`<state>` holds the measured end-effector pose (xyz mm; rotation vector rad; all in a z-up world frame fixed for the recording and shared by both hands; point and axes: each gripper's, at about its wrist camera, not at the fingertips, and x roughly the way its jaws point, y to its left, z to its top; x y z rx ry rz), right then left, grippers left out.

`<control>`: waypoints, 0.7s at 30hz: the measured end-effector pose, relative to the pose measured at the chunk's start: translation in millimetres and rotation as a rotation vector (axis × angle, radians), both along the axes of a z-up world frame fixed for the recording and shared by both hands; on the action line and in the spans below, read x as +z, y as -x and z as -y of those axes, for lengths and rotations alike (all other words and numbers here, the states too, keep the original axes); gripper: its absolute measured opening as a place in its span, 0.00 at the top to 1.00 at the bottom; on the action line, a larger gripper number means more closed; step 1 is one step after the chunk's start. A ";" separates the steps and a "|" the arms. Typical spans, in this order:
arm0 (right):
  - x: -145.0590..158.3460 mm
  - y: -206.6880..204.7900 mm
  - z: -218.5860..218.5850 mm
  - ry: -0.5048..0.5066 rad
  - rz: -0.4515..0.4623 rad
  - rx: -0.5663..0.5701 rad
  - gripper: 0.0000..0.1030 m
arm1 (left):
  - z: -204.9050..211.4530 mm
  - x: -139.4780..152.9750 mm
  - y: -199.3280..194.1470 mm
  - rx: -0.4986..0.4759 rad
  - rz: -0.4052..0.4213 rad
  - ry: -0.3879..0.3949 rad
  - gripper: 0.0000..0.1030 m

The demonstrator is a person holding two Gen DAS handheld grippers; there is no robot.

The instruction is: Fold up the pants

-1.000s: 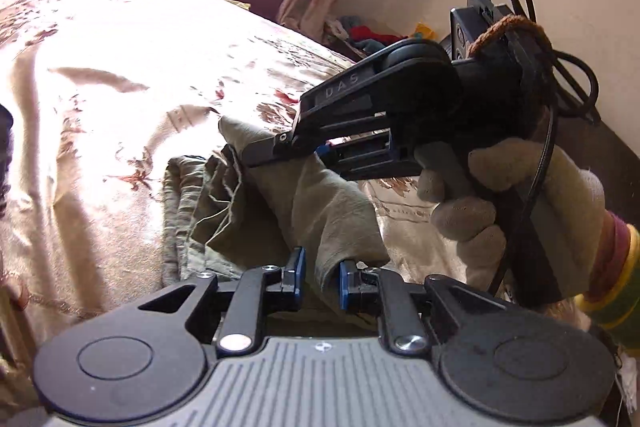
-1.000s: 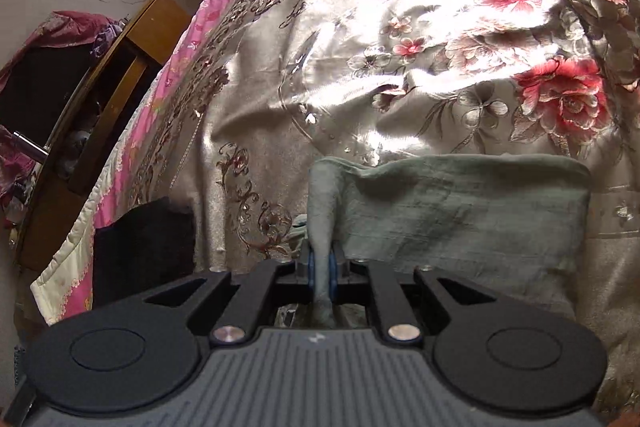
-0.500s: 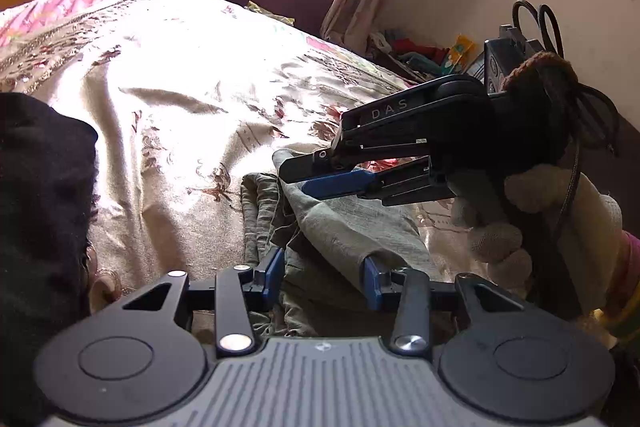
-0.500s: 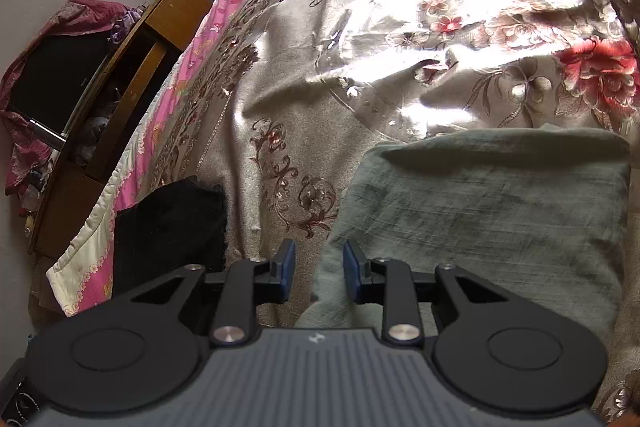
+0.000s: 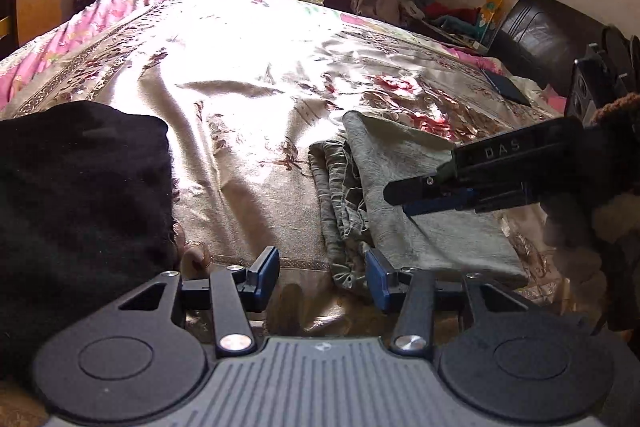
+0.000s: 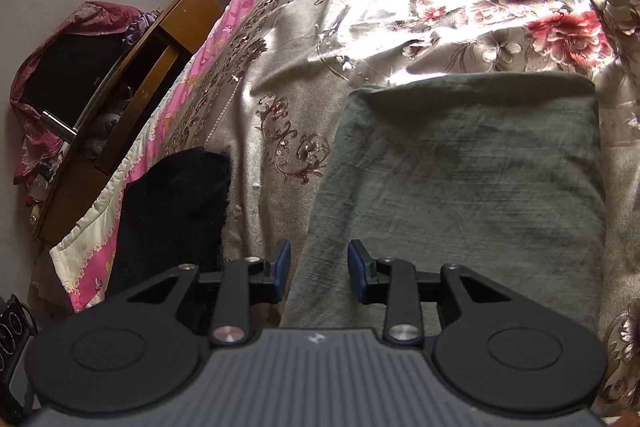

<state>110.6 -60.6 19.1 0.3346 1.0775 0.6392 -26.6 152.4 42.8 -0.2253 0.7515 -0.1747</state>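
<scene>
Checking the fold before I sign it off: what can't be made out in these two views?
- Green pants, right wrist view: near edge hidden under the right gripper; weave blurred.
- Pants' right side, left wrist view: covered by the right gripper.
- Black garment: cut off by the left edge.

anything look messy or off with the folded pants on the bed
Mostly tidy: the green pants lie as a flat rectangle on the bedspread. In the left wrist view their left edge shows bunched, rumpled layers sticking out past the smooth top fold. Both tongs are opening, with no cloth pinched between them.
</scene>
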 end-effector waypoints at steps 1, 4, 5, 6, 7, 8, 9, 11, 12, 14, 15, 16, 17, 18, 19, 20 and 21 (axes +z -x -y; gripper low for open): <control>-6.7 2.8 0.7 0.001 -0.010 -0.008 0.67 | 0.4 1.8 -0.2 0.000 0.005 0.000 0.43; -13.5 5.5 4.7 -0.035 -0.002 -0.039 0.67 | 9.4 10.9 -5.3 -0.027 0.038 -0.022 0.43; -11.1 5.9 8.5 -0.062 0.005 -0.055 0.67 | 14.5 15.7 -8.3 -0.038 0.057 -0.039 0.43; -8.0 6.4 13.9 -0.097 0.012 -0.068 0.67 | 19.0 19.7 -11.7 -0.049 0.074 -0.047 0.43; -4.6 7.3 20.1 -0.128 0.021 -0.078 0.67 | 23.6 23.3 -16.4 -0.061 0.093 -0.049 0.43; -1.3 8.9 26.7 -0.146 0.035 -0.093 0.66 | 28.1 26.3 -22.4 -0.070 0.108 -0.048 0.42; 2.2 11.6 35.5 -0.154 0.055 -0.116 0.64 | 33.0 28.1 -29.3 -0.078 0.119 -0.045 0.42; 4.5 17.0 53.2 -0.145 0.086 -0.171 0.62 | 44.9 27.4 -47.1 -0.101 0.136 -0.040 0.42; 3.9 19.4 60.5 -0.141 0.095 -0.190 0.62 | 52.2 25.8 -56.2 -0.114 0.141 -0.044 0.42; -1.9 24.9 76.8 -0.134 0.099 -0.233 0.62 | 69.0 18.8 -75.2 -0.153 0.147 -0.062 0.42; -6.4 27.3 82.7 -0.125 0.091 -0.244 0.62 | 77.0 13.9 -84.2 -0.170 0.144 -0.074 0.42; -10.7 30.4 86.1 -0.111 0.088 -0.250 0.62 | 83.7 8.1 -93.0 -0.182 0.138 -0.084 0.42; -14.2 33.7 87.7 -0.091 0.092 -0.249 0.62 | 89.4 1.5 -101.7 -0.188 0.131 -0.098 0.42; -18.2 37.3 88.4 -0.068 0.096 -0.241 0.62 | 93.8 -5.5 -109.6 -0.188 0.115 -0.117 0.42; -23.3 40.1 88.6 -0.050 0.093 -0.230 0.62 | 96.1 -13.0 -116.9 -0.183 0.091 -0.135 0.42; -28.4 43.0 86.8 -0.038 0.083 -0.214 0.62 | 97.3 -20.4 -123.3 -0.178 0.062 -0.152 0.42; -34.9 48.2 83.6 -0.026 0.072 -0.197 0.62 | 97.3 -26.7 -127.2 -0.172 0.039 -0.160 0.42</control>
